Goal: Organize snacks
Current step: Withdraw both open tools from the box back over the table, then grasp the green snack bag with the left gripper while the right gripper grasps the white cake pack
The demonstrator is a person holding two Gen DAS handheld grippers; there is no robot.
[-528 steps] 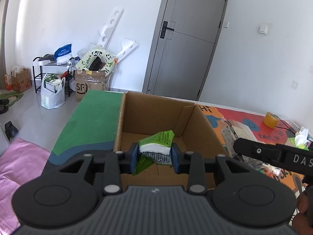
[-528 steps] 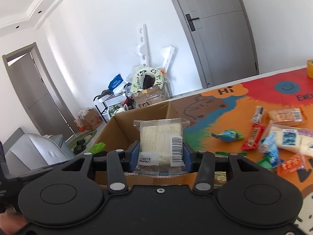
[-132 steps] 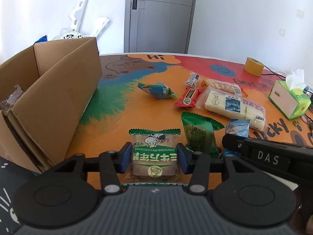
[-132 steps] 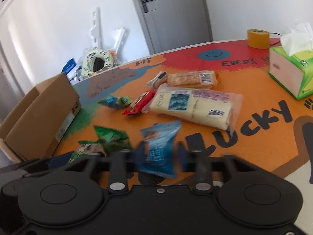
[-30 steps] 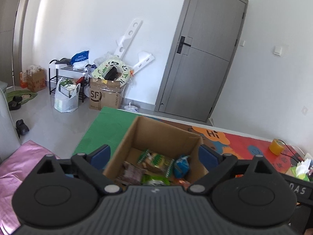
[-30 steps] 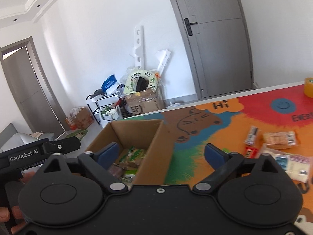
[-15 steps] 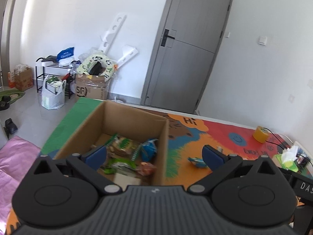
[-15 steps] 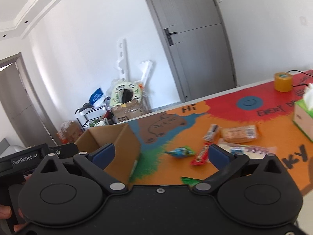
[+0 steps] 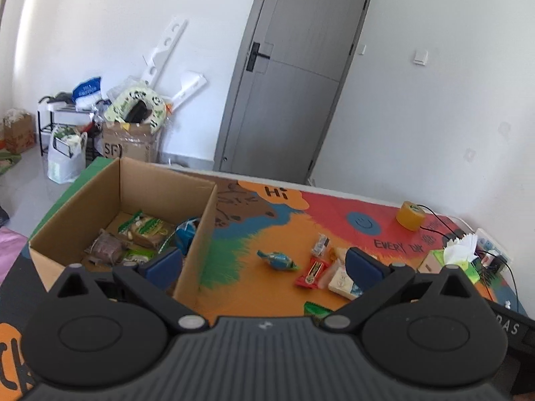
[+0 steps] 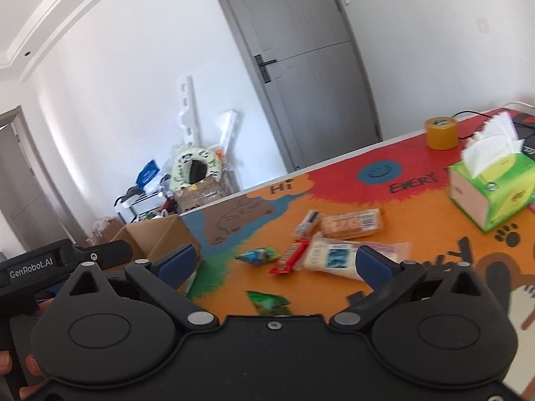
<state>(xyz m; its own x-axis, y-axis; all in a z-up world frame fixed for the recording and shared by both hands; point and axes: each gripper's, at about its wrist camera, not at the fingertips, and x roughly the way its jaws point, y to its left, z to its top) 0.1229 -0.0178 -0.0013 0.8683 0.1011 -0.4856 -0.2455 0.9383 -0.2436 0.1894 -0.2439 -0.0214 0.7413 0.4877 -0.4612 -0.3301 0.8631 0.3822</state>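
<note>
Both tools are released, jaws spread wide with nothing between them: the left tool [image 9: 264, 262] and the right tool [image 10: 276, 262]. The cardboard box [image 9: 200, 234] sits at the bench's [image 10: 418, 210] left end, holding several snack packets [image 9: 147, 230]. Right of the box lie a blue-green candy [image 10: 257, 254], a red bar [image 10: 289, 257], a long white pack [image 10: 334, 257], a cracker pack [image 10: 351, 223] and a green packet [image 10: 267, 302]. Far right of the box stands a tissue box [image 10: 491, 193].

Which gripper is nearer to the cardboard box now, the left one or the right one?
Left. The left gripper hangs open at the cardboard box, one finger over it. The right gripper, also open, faces the loose snacks, the box off to its left.
</note>
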